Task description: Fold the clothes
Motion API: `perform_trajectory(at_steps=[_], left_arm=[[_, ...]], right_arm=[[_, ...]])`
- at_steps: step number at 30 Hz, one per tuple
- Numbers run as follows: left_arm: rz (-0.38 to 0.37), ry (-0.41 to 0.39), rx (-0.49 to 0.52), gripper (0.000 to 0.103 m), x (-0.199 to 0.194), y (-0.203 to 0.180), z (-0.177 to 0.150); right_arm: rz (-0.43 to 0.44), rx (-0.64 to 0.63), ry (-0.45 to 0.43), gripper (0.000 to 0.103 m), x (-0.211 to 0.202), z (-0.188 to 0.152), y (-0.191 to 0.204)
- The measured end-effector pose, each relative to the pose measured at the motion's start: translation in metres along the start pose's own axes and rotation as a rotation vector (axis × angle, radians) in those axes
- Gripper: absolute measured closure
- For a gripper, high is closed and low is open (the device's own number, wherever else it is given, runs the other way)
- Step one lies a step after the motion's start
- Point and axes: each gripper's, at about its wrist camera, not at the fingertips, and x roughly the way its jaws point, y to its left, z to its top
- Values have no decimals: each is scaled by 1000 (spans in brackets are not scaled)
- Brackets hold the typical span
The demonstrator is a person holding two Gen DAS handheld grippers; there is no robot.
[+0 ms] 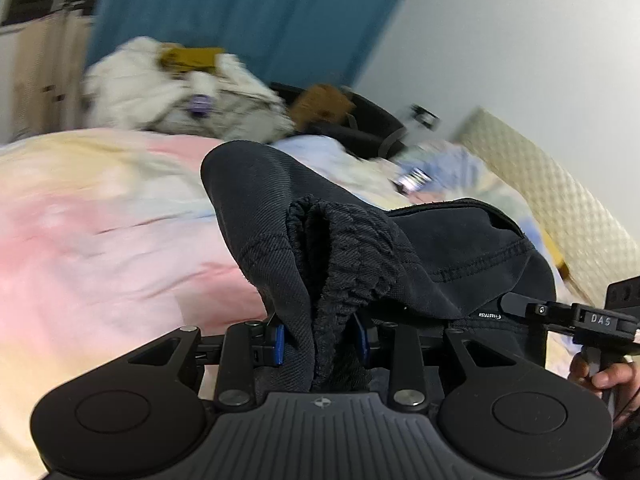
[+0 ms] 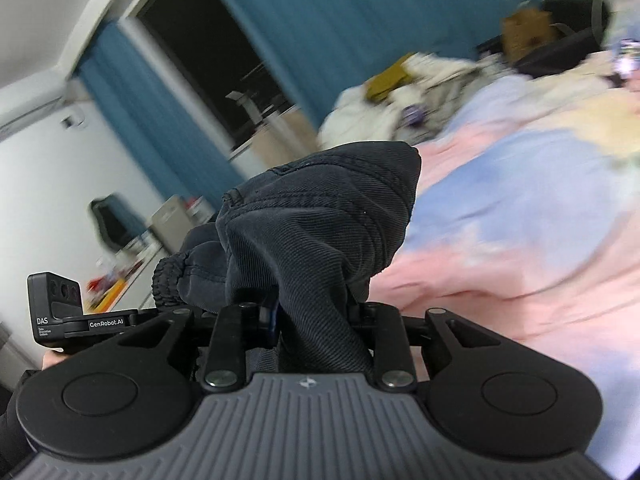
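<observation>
A dark navy garment with a ribbed elastic waistband is held up above the bed. My left gripper is shut on its bunched waistband, and the cloth fills the gap between the blue pads. My right gripper is shut on another bunch of the same garment, which rises in a peak above the fingers. The right gripper's body and the hand holding it show at the right edge of the left wrist view. The left gripper's camera block shows at the left of the right wrist view.
A pastel pink, yellow and blue bedspread covers the bed below. A white pile of laundry with a mustard item lies at the far side. A black chair with a brown box, blue curtains and a quilted headboard stand behind.
</observation>
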Motion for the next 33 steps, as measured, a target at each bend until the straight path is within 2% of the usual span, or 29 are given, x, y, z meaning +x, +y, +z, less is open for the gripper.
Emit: perform_trajectory(at_steps=[5, 11, 14, 17, 20, 24, 26, 28, 31, 33], left_arm=[[-108, 92, 62, 70, 96, -75, 4], [-193, 228, 119, 70, 200, -136, -34], [-189, 281, 159, 69, 249, -148, -54], [-160, 307, 202, 65, 286, -150, -70], [-142, 296, 248, 58, 310, -146, -79], [-144, 283, 239, 47, 328, -134, -83], [-146, 276, 230, 36, 336, -128, -86], [-149, 270, 221, 29, 345, -122, -88], [-146, 280, 226, 23, 334, -123, -84], [-134, 276, 253, 21, 317, -125, -82]], right_arm=[[-152, 80, -76, 75, -66, 0, -59], [-309, 220, -107, 75, -113, -21, -137], [-382, 301, -99, 74, -118, -44, -179], [-460, 383, -65, 70, -102, -74, -220], [-516, 442, -82, 63, -83, -102, -247], [-562, 423, -103, 58, -64, -110, -253], [-584, 411, -114, 56, -54, -113, -255], [-590, 413, -119, 57, -54, -112, -257], [-598, 433, -120, 53, -59, -105, -254], [-625, 424, -118, 43, -68, -102, -243]])
